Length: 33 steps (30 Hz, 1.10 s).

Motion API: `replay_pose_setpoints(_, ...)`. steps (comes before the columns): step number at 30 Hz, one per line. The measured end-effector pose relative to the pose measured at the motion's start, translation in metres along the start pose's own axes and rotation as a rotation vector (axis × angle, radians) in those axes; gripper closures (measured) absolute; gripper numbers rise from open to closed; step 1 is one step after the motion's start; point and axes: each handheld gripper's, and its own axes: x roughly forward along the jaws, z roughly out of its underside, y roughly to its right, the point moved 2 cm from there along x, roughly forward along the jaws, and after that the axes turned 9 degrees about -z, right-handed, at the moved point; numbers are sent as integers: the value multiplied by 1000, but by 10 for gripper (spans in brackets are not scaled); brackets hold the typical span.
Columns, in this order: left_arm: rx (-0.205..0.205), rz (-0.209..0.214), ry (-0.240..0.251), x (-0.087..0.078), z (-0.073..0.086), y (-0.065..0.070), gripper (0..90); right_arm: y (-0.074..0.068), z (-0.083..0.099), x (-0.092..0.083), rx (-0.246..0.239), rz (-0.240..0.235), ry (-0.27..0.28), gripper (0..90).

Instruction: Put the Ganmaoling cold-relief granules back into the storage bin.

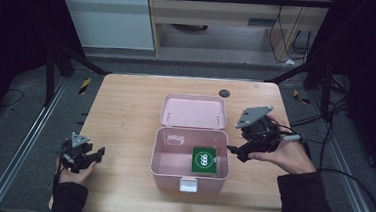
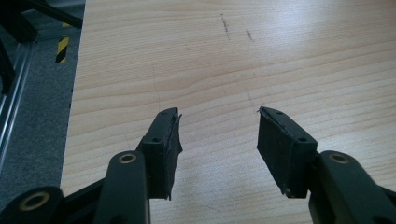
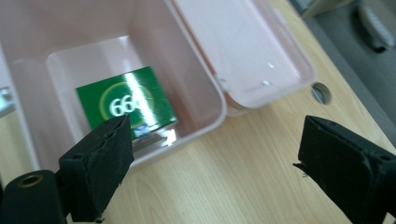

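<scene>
An open pink box [image 1: 155, 156] stands at the table's middle, its lid [image 1: 194, 111] laid flat behind it. Inside, at the right, lies a green packet [image 1: 204, 161] with white figures on it. My right gripper [image 1: 235, 153] hovers just off the box's right wall, open, with nothing between its jaws. In the right gripper view the green packet [image 3: 126, 95] lies in the box [image 3: 205, 100] beyond my left jaw, and the gripper [image 3: 217, 120] itself is over bare wood. My left gripper [image 1: 97, 155] rests low near the table's front left, open and empty [image 2: 218, 112].
A white latch [image 1: 188, 184] sticks out from the box's front wall. A dark round hole [image 1: 224, 93] sits in the tabletop behind the lid. Past the table's left edge [image 2: 74, 93] are metal rails and yellow-black tape [image 2: 62, 49] on the floor.
</scene>
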Motion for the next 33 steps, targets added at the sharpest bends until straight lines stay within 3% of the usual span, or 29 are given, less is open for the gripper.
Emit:
replay_pose_setpoints(5, 0, 3, 0, 0, 0, 1, 477, 8, 35, -5, 150, 80, 82, 107)
replay_pose_setpoints(13, 2, 8, 1, 0, 0, 2, 468, 11, 84, 12, 348, 149, 122, 89)
replay_pose_setpoints(17, 2, 8, 1, 0, 0, 2, 460, 11, 103, 22, 419, 193, 147, 74)
replay_pose_setpoints(21, 2, 6, 3, 0, 1, 2, 450, 10, 121, 31, 476, 208, 173, 70)
replay_pose_setpoints(26, 1, 1, 5, 1, 1, 2, 430, 10, 145, 42, 520, 234, 169, 58)
replay_pose_setpoints(33, -2, -4, 7, 3, 2, 0, 397, 20, 176, 52, 628, 308, 152, 52)
